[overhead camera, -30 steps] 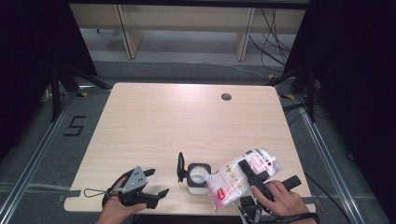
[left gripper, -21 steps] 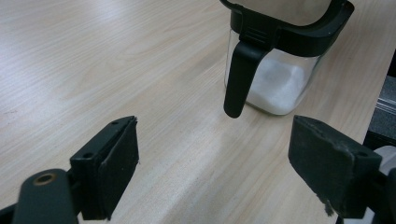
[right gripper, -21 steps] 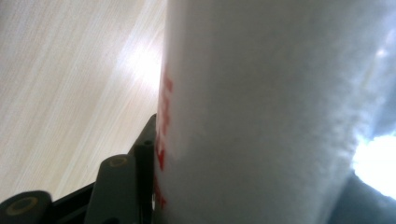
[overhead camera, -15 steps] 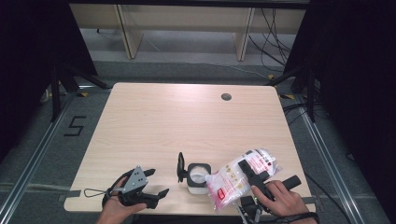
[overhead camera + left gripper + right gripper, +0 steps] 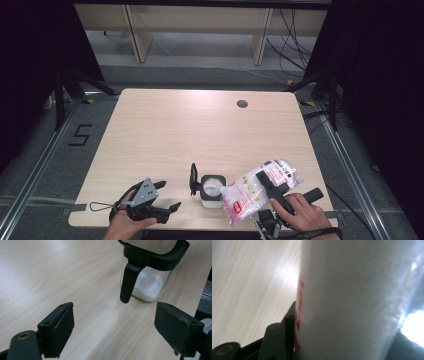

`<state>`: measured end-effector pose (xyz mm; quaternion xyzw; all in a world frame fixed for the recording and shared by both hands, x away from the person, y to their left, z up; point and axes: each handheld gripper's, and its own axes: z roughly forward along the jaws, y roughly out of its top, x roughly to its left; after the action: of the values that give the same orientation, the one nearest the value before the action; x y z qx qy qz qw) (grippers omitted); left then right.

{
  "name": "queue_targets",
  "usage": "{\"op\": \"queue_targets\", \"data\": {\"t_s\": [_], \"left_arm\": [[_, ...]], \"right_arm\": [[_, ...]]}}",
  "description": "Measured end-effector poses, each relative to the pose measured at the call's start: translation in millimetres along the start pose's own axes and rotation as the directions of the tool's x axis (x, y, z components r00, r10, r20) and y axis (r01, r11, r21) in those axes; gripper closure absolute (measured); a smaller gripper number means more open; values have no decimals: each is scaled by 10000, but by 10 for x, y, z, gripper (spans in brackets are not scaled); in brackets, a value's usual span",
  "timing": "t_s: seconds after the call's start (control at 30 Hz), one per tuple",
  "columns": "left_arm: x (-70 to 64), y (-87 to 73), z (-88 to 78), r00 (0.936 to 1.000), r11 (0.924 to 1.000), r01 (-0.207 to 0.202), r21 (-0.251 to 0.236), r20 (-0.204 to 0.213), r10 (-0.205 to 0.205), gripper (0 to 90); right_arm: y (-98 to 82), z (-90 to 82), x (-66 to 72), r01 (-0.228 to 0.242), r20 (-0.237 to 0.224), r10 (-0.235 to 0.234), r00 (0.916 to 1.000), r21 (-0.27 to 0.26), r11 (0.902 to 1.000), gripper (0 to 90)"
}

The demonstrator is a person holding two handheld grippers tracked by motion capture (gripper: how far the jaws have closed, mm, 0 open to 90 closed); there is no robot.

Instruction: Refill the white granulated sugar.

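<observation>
A small glass jar (image 5: 212, 189) of white powder stands near the table's front edge, its black flip lid (image 5: 193, 179) raised at its left. A clear bag (image 5: 257, 190) with red print and white contents lies tilted beside it, one corner at the jar's mouth. My right gripper (image 5: 274, 189) is shut on the bag's middle; in the right gripper view the bag (image 5: 362, 300) presses against the left finger (image 5: 290, 325). My left gripper (image 5: 169, 195) rests open on the table left of the jar. In the left gripper view the jar (image 5: 147, 277) stands beyond the open left gripper (image 5: 120, 332), untouched.
The light wooden table (image 5: 200, 130) has a round cable hole (image 5: 242, 103) at the back right. Black stands and cables sit on the floor around it, and a floor marking "5" (image 5: 80, 134) lies at the left.
</observation>
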<state>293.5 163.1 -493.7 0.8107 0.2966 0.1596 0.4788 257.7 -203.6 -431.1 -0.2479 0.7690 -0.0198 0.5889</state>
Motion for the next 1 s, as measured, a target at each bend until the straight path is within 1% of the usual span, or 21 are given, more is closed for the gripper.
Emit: {"op": "queue_targets", "data": {"t_s": [0.27, 0.5, 0.53, 0.57, 0.63, 0.67, 0.73, 0.77, 0.87, 0.9, 0.93, 1.0], "left_arm": [[1, 1, 0, 10000, 10000, -4, 1, -4, 4, 159], [-1, -1, 1, 10000, 10000, 6, 3, 3, -6, 159], [3, 2, -1, 10000, 10000, -94, 14, 5, 94, 159], [-1, 1, -2, 10000, 10000, -13, 43, -12, 13, 159], [-1, 1, -2, 10000, 10000, -7, 39, -9, 7, 159], [4, 2, -1, 9999, 9999, -119, 22, 13, 119, 159], [3, 2, -1, 9999, 9999, -101, 8, 6, 101, 159], [-2, -1, 2, 10000, 10000, 33, 1, 5, -33, 159], [-1, -1, 1, 10000, 10000, 8, 6, 4, -8, 159], [5, 3, -2, 9999, 9999, -126, 8, 9, 126, 159], [-1, 1, 0, 10000, 10000, -15, 1, 2, 15, 159], [-1, 0, 1, 10000, 10000, 2, 7, 5, -2, 159]], "right_arm": [[-3, 3, 6, -75, -31, 75, 10000, -19, 10000, 474], [-7, 0, -4, 15, -13, -15, 10000, 32, 10000, 476], [-7, -3, -9, 27, -75, -26, 10000, 45, 10000, 476], [-8, -3, -11, 53, -64, -53, 10000, 24, 10000, 476], [-7, -2, -11, 69, -65, -68, 10000, 37, 10000, 477], [-8, -2, -10, 65, -58, -65, 10000, 34, 10000, 477], [-8, -2, -10, 58, -65, -58, 10000, 26, 10000, 477], [-8, -2, -10, 57, -63, -57, 10000, 29, 10000, 478], [-7, -3, -9, 57, -80, -57, 10000, 17, 10000, 478], [-6, -2, -8, 53, -78, -53, 10000, 6, 10000, 479], [-6, 1, -4, 48, -36, -48, 10000, -14, 10000, 479], [-5, 0, -1, 6, -54, -6, 10000, 2, 10000, 480]]}}
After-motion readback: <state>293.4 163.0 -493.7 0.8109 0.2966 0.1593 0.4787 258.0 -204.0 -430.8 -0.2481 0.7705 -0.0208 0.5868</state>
